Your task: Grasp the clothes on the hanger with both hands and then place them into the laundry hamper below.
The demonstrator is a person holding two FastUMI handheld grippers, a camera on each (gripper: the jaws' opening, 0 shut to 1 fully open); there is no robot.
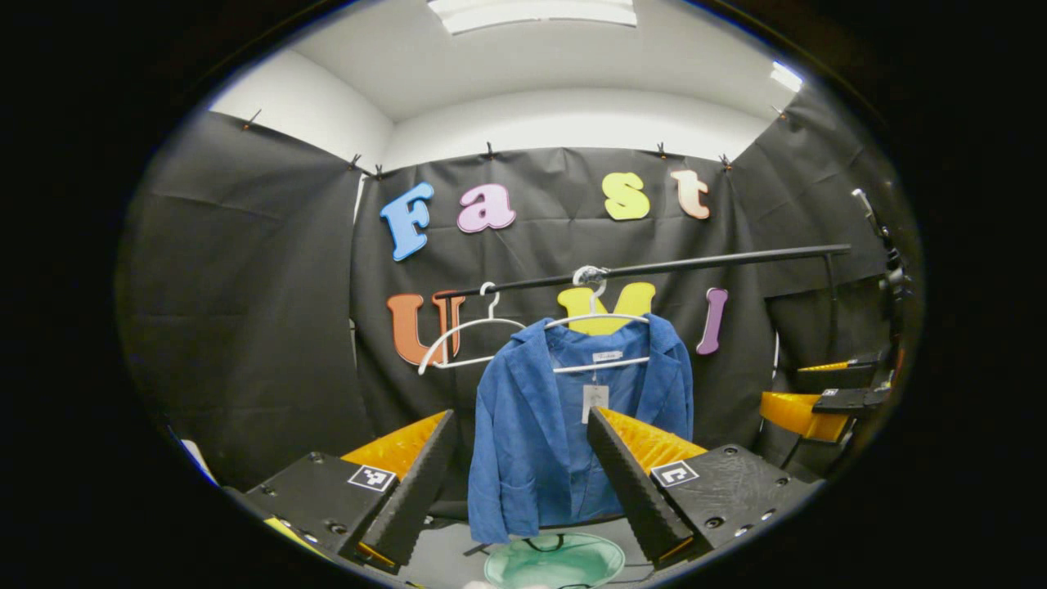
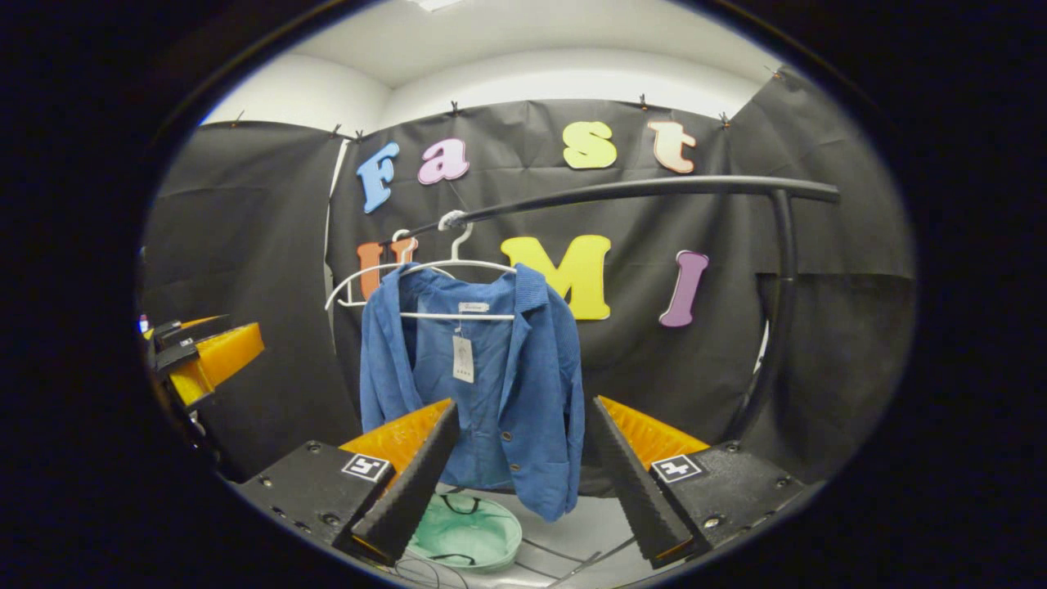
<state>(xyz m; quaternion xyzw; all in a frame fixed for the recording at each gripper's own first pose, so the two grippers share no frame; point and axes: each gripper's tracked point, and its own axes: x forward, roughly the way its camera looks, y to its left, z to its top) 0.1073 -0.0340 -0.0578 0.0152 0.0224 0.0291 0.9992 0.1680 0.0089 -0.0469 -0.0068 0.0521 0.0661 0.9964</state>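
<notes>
The approach is the step in hand: neither tool has reached the garment. The left gripper (image 1: 519,474) has its fingers spread wide with nothing between them, and so does the right gripper (image 2: 521,470). The blue jacket (image 1: 572,425) hangs straight ahead of both, on a white hanger (image 1: 601,319) hooked over the black rail (image 1: 703,263), well apart from the fingertips. Next, each gripper should probably move forward and up toward a shoulder of the jacket, close on the cloth, then lift it off. The green laundry hamper (image 2: 466,532) sits below the jacket, low between the fingers; its rim is partly hidden, so its exact shape is unclear.
</notes>
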